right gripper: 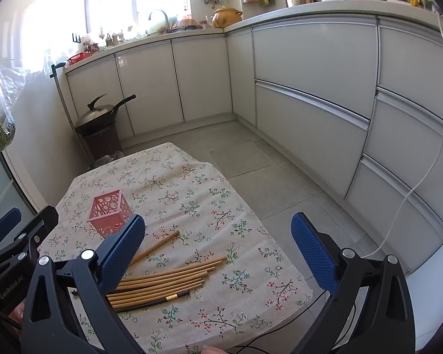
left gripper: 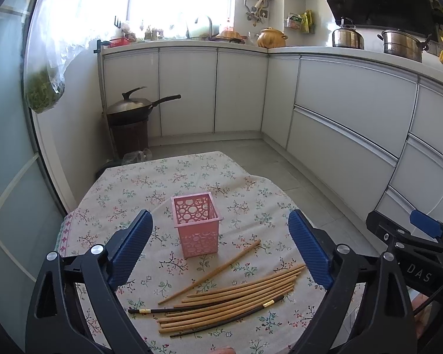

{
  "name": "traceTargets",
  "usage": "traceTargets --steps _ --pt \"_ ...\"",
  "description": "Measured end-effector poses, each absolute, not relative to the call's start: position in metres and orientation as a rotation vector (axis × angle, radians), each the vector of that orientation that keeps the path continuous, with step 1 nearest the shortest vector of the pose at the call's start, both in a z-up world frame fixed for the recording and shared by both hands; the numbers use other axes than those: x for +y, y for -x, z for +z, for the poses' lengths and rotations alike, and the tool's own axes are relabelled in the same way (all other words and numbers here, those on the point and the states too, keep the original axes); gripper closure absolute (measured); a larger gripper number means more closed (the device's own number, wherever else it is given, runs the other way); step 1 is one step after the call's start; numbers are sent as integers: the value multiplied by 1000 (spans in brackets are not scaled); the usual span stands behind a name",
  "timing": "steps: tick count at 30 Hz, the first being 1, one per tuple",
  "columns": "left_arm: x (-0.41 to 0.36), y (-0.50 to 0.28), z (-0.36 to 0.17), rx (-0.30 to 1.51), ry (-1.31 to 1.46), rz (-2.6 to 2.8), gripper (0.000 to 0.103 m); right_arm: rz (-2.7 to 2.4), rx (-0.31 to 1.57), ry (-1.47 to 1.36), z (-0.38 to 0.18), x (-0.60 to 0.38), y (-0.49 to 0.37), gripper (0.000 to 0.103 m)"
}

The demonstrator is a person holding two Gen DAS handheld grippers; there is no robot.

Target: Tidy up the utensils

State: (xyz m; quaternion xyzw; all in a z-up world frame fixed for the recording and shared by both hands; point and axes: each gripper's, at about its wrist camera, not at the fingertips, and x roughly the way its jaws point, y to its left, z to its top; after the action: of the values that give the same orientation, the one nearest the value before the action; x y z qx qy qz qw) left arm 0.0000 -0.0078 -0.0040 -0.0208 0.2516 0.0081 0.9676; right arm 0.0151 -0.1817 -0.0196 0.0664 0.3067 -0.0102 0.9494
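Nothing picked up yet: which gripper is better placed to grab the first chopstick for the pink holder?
Left, probably. The left gripper, open, frames the chopsticks and pink holder. The right gripper, also open, points past the table's right edge, chopsticks off to its left.

Counts, table: 1 pink basket (left gripper: 196, 224). 1 loose wooden chopstick (left gripper: 211, 270), lying apart from the pile. Pile of wooden chopsticks (left gripper: 239, 295): about 8, overlap makes the exact number unclear. 2 black chopsticks (left gripper: 221, 309) with gold bands. 2 grippers, left (left gripper: 220, 247) and right (right gripper: 218, 250). Counter: 2 steel pots (left gripper: 401, 44), 1 clay pot (left gripper: 271, 37). Floor: 1 wok (left gripper: 131, 107).
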Motion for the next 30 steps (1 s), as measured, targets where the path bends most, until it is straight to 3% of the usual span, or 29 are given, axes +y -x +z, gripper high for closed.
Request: traceTargets --steps 30 --pt "-7 0 -5 510 39 24 11 -19 627 -133 -20 -182 -16 7"
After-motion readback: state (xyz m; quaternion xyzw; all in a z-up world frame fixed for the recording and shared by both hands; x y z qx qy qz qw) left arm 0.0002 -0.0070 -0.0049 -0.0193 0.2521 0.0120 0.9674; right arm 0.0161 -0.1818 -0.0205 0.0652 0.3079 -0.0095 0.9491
